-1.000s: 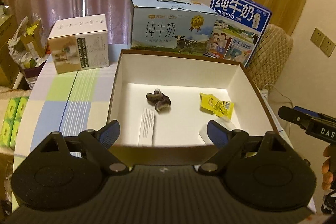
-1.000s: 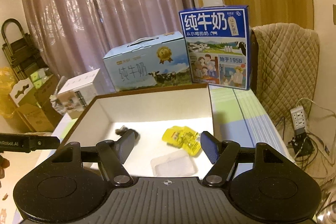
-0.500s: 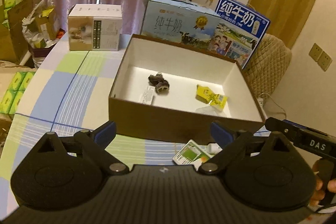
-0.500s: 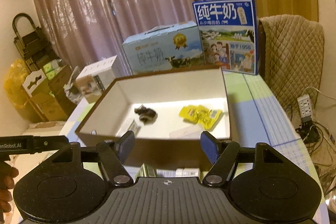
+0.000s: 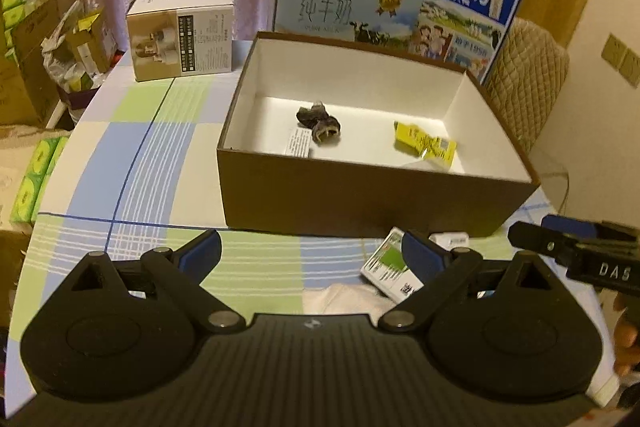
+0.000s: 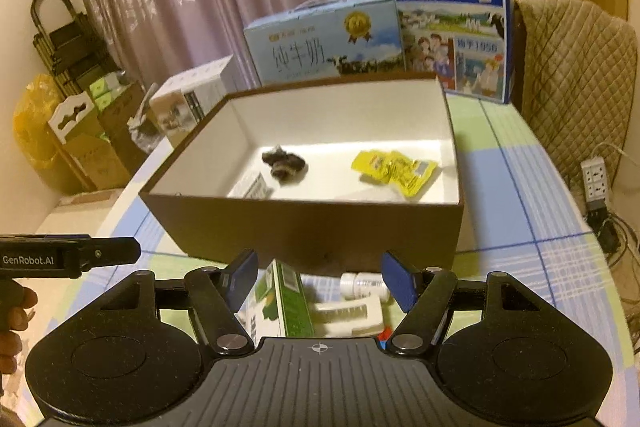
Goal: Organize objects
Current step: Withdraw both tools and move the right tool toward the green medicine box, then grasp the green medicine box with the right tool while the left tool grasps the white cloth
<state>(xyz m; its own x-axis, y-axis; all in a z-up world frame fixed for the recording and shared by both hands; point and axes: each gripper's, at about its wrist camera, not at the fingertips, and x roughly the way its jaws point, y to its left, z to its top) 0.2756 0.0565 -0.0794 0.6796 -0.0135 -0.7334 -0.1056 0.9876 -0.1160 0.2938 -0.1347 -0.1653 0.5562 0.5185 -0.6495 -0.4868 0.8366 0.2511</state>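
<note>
**Between picks: both tongs empty, next item waiting in front of the box**

So the brown box (image 5: pixel 376 203) already has a few things in it: a dark crumpled lump (image 5: pixel 319 124), a yellow sachet (image 5: pixel 425 146) to its right, and a white printed slip (image 5: pixel 298 143) by the near wall. My read is that we're in the gap between one drop and the next grab, with more stuff left on the checked tablecloth (image 5: pixel 132 163) to sort.

The left gripper (image 5: pixel 311 254) is spread wide with nothing between its pads. Same for the right gripper (image 6: pixel 319 278), gaping open and empty. Both hover on the near side of the box, over the table.

What's left sits just in front of the box's near wall. In the right wrist view, the green and white carton (image 6: pixel 280 303) is right between the right gripper's fingers, toward the left one, and tipped at an angle. A small white bottle (image 6: pixel 362 285) lies on its side just beyond, near the right finger, with another whitish pack below it that I can't make out.

Next move, I'd guess: lower the right gripper, centre on the carton, close across its narrow faces, lift over the wall. Its tilt could make it twist in the grip.
</note>
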